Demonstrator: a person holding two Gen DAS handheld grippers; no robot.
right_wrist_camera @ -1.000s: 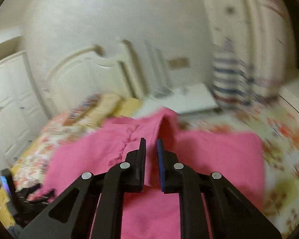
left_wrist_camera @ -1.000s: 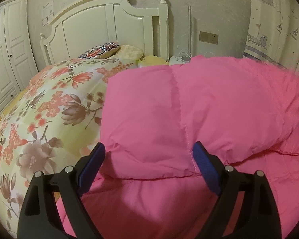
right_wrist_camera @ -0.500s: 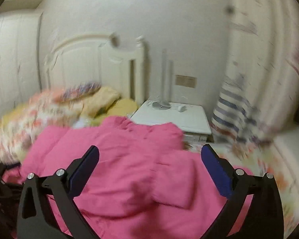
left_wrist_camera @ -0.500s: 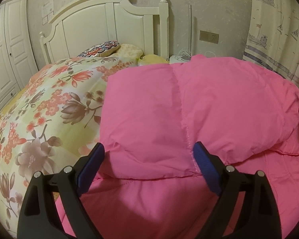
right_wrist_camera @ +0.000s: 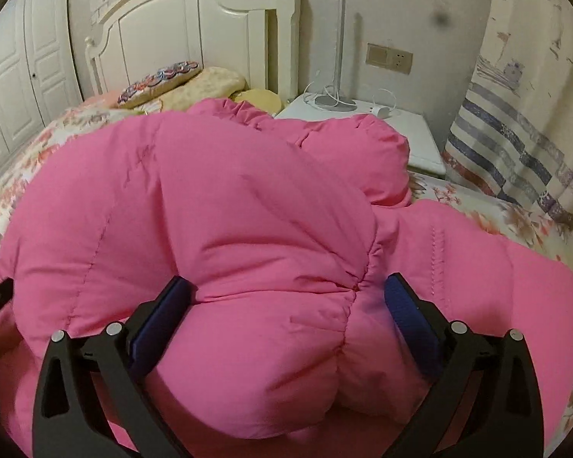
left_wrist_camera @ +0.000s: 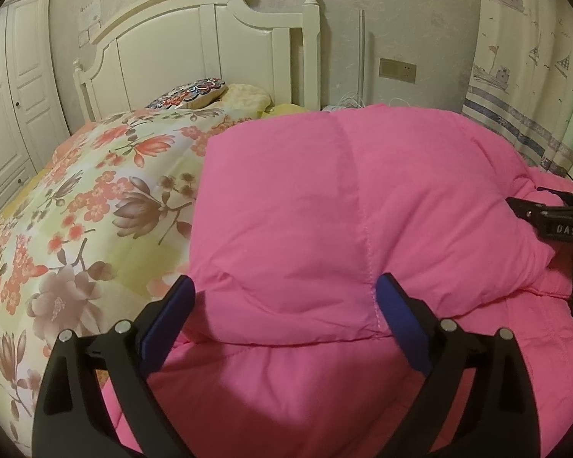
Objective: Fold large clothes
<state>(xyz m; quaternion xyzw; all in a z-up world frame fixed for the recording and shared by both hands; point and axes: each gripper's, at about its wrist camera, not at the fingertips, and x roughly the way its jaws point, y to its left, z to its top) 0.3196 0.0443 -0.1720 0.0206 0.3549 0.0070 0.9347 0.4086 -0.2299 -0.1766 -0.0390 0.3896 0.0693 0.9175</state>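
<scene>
A puffy pink down jacket (left_wrist_camera: 324, 198) lies folded over itself on the bed. My left gripper (left_wrist_camera: 286, 286) hovers at the near edge of the upper fold. Its jaws are opening, with the fold's edge between the blue pads (left_wrist_camera: 401, 324) and no squeeze on it. My right gripper (right_wrist_camera: 286, 284) stands wide open low over the jacket (right_wrist_camera: 248, 210), whose bulging fabric rises between its fingers without being pinched. The right gripper (left_wrist_camera: 546, 217) also shows at the right edge of the left wrist view, resting against the jacket's side.
A floral bedspread (left_wrist_camera: 76, 210) covers the bed to the left of the jacket. Pillows (left_wrist_camera: 191, 93) lie by the white headboard (left_wrist_camera: 195, 45). A nightstand (right_wrist_camera: 401, 129) with a lamp (right_wrist_camera: 340, 38) stands beyond, a curtain (right_wrist_camera: 523, 133) at right and a wardrobe (left_wrist_camera: 11, 95) at left.
My right gripper has let go of the pink fabric, opened wide and swung down over the jacket, coming into the left wrist view. The left gripper has stayed in place.
</scene>
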